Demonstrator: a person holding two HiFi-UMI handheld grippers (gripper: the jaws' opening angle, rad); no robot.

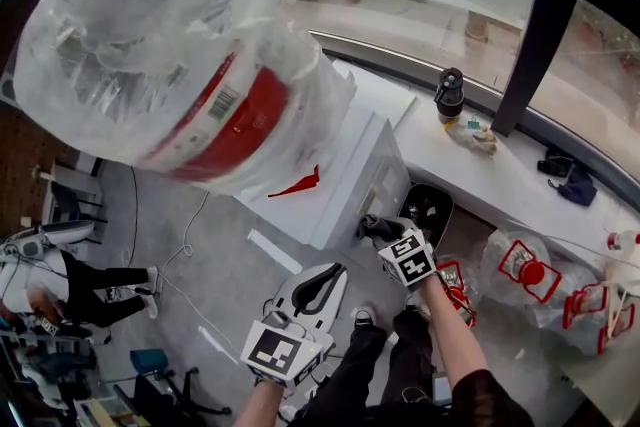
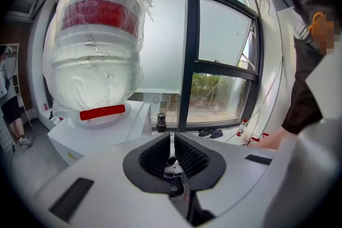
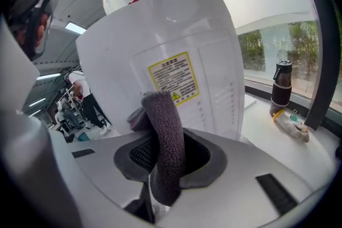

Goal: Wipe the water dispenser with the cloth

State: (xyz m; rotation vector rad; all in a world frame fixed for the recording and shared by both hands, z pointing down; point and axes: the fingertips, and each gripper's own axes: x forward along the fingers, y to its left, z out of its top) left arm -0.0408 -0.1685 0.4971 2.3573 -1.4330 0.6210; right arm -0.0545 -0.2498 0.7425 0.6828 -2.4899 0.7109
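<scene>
The white water dispenser [image 1: 345, 177] stands by the window, carrying a big upturned water bottle [image 1: 170, 55] wrapped in clear plastic. My right gripper [image 1: 388, 231] is shut on a dark grey cloth [image 1: 374, 228] close to the dispenser's near side. In the right gripper view the cloth [image 3: 165, 136] hangs over the jaws, just in front of the dispenser's side panel [image 3: 214, 61] with its yellow warning label [image 3: 174, 80]. My left gripper [image 1: 318, 289] hovers lower, short of the dispenser, with its jaws together and nothing between them; its view shows the dispenser [image 2: 104, 133] and bottle [image 2: 99, 56] ahead.
A black flask [image 1: 449, 93] and small items stand on the white windowsill [image 1: 500, 185]. A black bin [image 1: 428, 210] sits beside the dispenser. Bagged empty bottles [image 1: 530, 277] lie on the floor at right. Another person [image 1: 70, 280] stands at far left.
</scene>
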